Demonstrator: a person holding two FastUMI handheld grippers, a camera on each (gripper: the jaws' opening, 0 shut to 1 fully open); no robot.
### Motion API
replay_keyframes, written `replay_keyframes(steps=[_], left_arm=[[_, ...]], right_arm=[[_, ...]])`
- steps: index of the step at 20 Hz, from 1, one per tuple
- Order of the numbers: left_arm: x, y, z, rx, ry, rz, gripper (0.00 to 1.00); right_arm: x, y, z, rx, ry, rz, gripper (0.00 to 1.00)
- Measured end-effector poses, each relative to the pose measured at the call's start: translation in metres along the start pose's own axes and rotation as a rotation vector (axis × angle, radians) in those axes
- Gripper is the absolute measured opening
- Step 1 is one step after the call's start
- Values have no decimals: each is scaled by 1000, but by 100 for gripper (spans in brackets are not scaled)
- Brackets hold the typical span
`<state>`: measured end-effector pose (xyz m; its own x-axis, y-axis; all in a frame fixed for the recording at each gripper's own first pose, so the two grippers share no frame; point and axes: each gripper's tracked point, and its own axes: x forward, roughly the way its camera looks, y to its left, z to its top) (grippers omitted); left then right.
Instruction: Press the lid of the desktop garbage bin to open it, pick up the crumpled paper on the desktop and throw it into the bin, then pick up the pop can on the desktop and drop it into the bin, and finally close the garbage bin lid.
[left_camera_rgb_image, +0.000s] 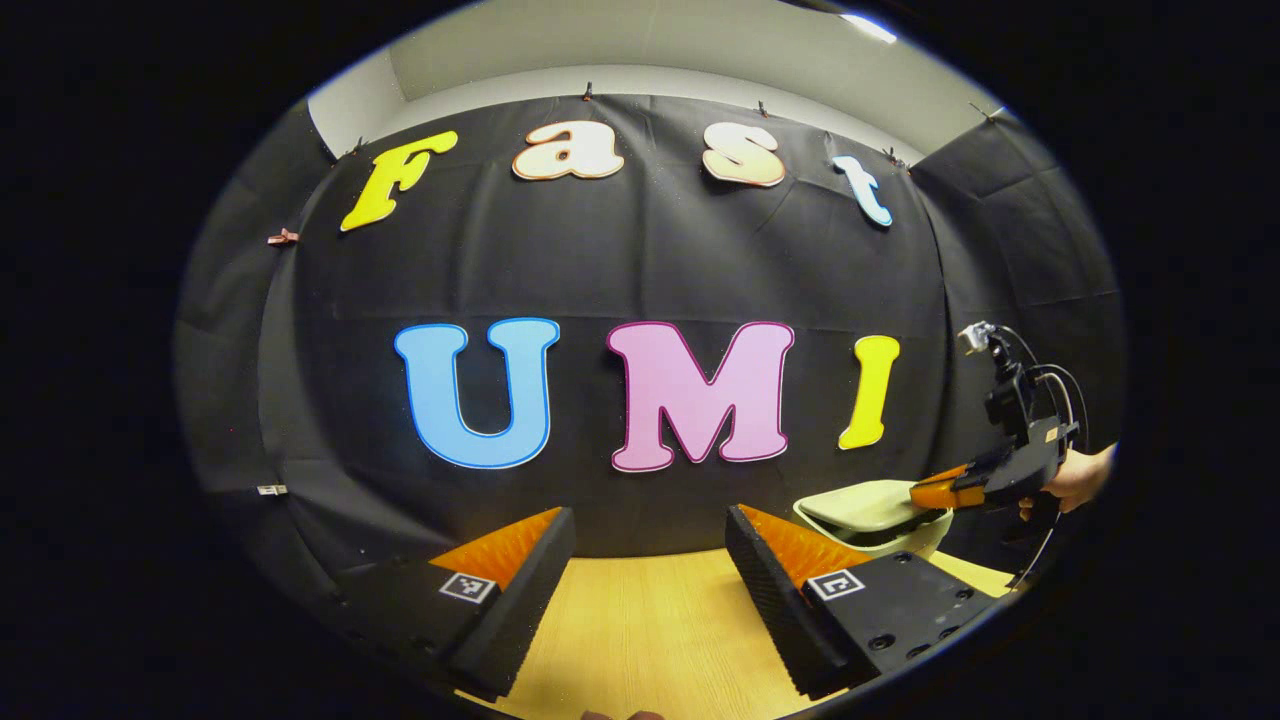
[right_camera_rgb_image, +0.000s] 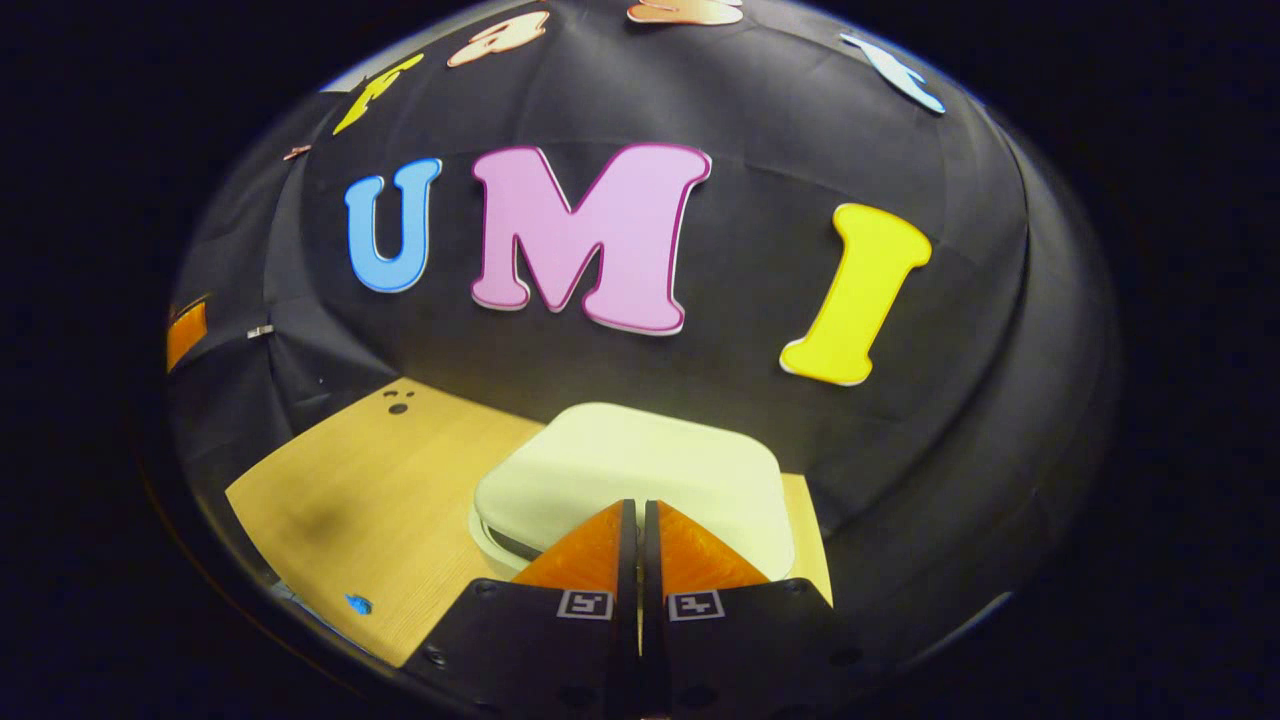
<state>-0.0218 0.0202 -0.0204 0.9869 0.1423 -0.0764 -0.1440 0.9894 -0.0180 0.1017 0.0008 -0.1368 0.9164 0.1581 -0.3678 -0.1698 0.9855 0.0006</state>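
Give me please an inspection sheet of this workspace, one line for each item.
Surface: light wooden tabletop, with small dark holes at the far side.
Job's things: pale green plastic garbage bin, lid down.
Clutter: small blue speck near the table's front edge.
Grippers: left claw open, holding nothing; right claw shut, tips over the bin lid.
Cables: black cable looping from the right claw's body.
Surroundings: black cloth wall.

Bin (right_camera_rgb_image: 630, 470) sits on the table (right_camera_rgb_image: 380, 500) (near the back wall).
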Motion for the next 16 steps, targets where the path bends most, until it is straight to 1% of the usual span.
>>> replay_keyframes(steps=[3, 5, 11, 14, 15, 16], left_arm=[[-1, -2, 0, 2, 3, -6, 97], [-1, -2, -2, -1, 3, -11, 97], [1, 1, -14, -13, 36, -29, 97], [1, 2, -33, -26, 79, -40, 97], [0, 1, -42, -35, 100, -53, 97], [-1, -2, -54, -44, 126, -72, 97]], right_arm=[[-11, -5, 28, 7, -114, -34, 5], [-17, -11, 36, -8, -161, -58, 5], [-36, -10, 53, -5, -236, -75, 6], [-46, -3, 57, 4, -269, -63, 8], [-51, 0, 57, 7, -271, -60, 12], [-54, 1, 56, 9, -273, -58, 12]])
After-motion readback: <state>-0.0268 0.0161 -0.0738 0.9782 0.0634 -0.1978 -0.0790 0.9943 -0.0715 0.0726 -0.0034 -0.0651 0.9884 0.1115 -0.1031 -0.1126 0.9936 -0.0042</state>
